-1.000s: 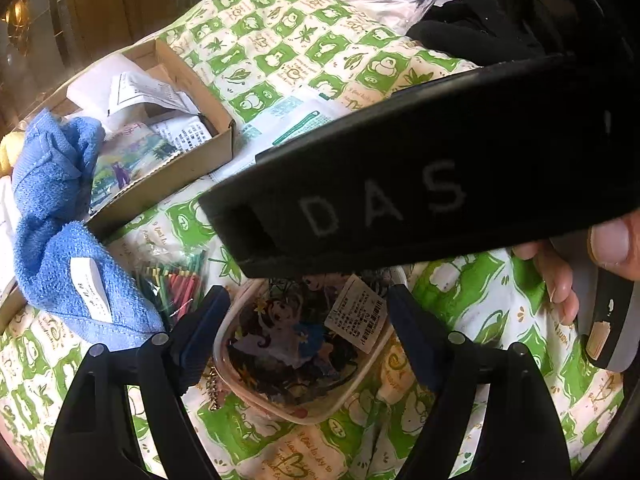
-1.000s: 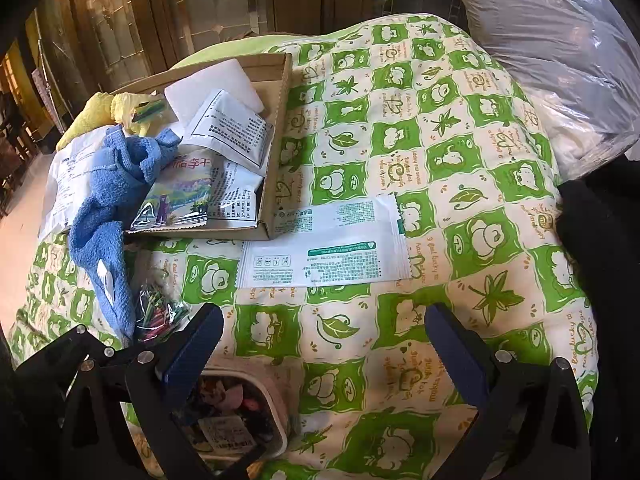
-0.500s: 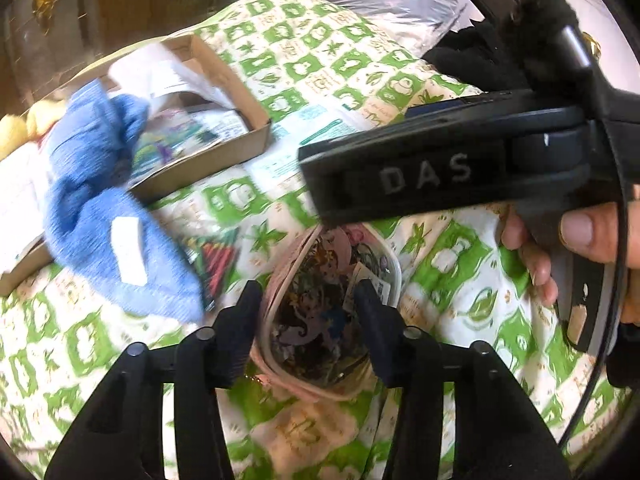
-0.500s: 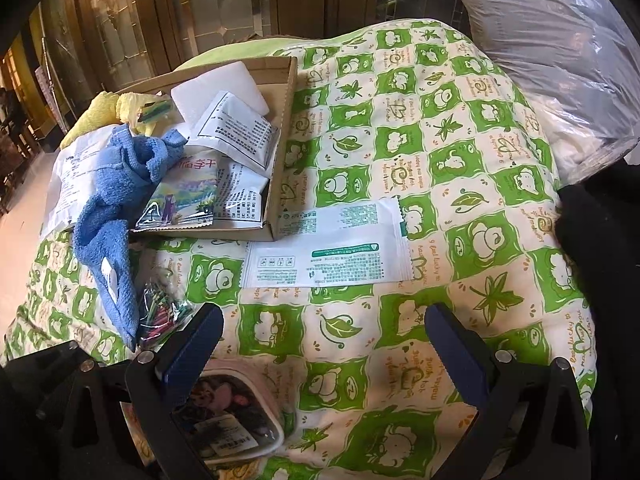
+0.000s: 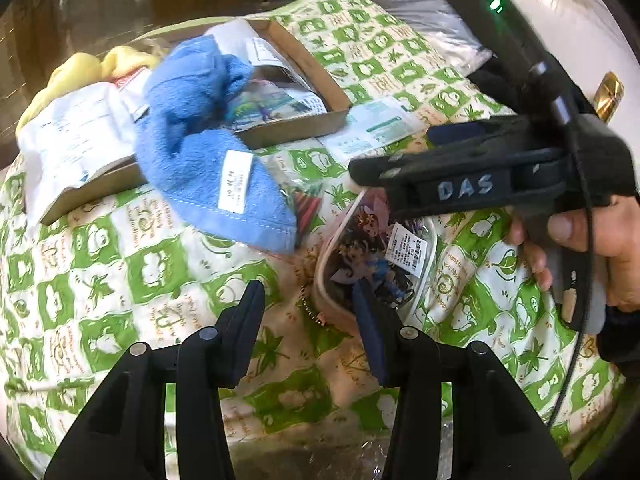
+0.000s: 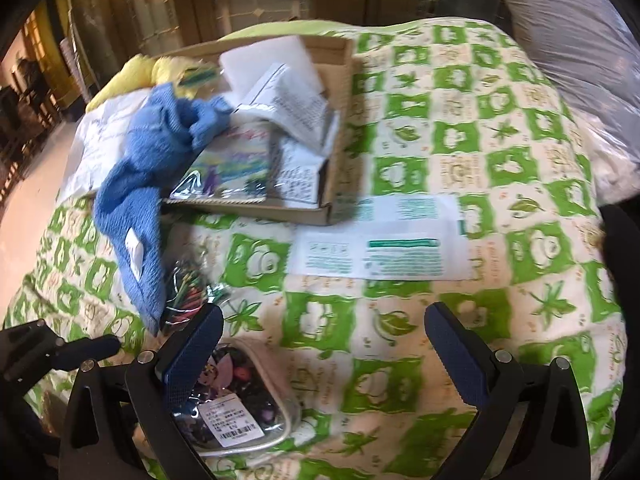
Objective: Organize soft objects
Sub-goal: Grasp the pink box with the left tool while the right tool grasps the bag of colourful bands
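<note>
A clear pouch (image 5: 376, 256) with cartoon stickers and a barcode label lies on the green-and-white quilt (image 5: 132, 264); it also shows in the right wrist view (image 6: 236, 400). My left gripper (image 5: 308, 300) is partly open, its right finger touching the pouch's near edge, the left finger apart from it. My right gripper (image 6: 324, 332) is wide open and empty above the quilt (image 6: 400, 312), beside the pouch. A blue towel (image 5: 200, 148) drapes out of a cardboard box (image 5: 304, 128). In the right wrist view the towel (image 6: 140, 184) hangs over the box (image 6: 336, 120).
A small bag of coloured sticks (image 6: 186, 292) lies by the towel. A white-and-green packet (image 6: 384, 240) lies flat right of the box. Papers and a yellow soft item (image 6: 140, 72) fill the box. A plastic-wrapped bundle (image 6: 580, 60) sits far right.
My left gripper closed around the pouch half a second ago, then widened and shifted left; the pouch now sits by its right finger. The right gripper stayed open.
</note>
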{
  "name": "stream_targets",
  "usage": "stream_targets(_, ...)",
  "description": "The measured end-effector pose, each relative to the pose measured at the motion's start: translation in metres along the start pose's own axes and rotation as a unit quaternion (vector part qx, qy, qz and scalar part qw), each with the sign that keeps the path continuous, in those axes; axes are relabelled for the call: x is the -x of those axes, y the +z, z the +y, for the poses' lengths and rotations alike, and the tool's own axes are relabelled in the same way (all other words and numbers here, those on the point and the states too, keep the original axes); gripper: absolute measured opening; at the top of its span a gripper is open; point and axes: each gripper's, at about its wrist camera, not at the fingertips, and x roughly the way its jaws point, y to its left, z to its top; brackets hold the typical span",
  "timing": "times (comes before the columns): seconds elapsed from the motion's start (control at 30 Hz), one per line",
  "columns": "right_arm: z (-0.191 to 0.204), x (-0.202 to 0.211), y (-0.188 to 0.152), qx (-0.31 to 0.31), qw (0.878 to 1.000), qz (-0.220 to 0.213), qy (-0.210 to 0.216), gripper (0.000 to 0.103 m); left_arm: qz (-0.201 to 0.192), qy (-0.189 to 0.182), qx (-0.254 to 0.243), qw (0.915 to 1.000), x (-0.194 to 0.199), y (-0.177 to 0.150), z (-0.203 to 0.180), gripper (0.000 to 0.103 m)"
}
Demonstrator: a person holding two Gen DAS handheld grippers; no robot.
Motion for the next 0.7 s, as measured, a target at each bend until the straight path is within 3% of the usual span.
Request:
stream_targets(0.2, 0.016, -0.020, 0.010, 0.026, 0.999, 0.018, 0.004, 0.102, -0.004, 0.007, 0.009, 0.9999, 0.001, 0.000, -0.001, 0.044)
stream_targets(0.43, 0.041, -0.029, 0.016, 0.048, 0.997, 0.017, 0.054, 0.102, -0.003, 0.013, 0.023, 0.9996, 0.010, -0.007, 0.006, 0.044)
stream_targets(0.53, 0.053, -0.036, 0.017, 0.060, 0.995, 0.024, 0.074, 0.095, 0.003, 0.019, 0.025, 0.9995, 0.011, -0.012, 0.010, 0.044)
stream_targets(0.6, 0.062, -0.044, 0.018, 0.065, 0.994, 0.033, 0.082, 0.082, 0.008, 0.022, 0.024, 0.9994, 0.010, -0.013, 0.010, 0.044)
stream_targets(0.7, 0.067, -0.052, 0.018, 0.075, 0.993, 0.034, 0.082, 0.078, 0.009, 0.023, 0.018, 0.9995, 0.009, -0.015, 0.008, 0.044)
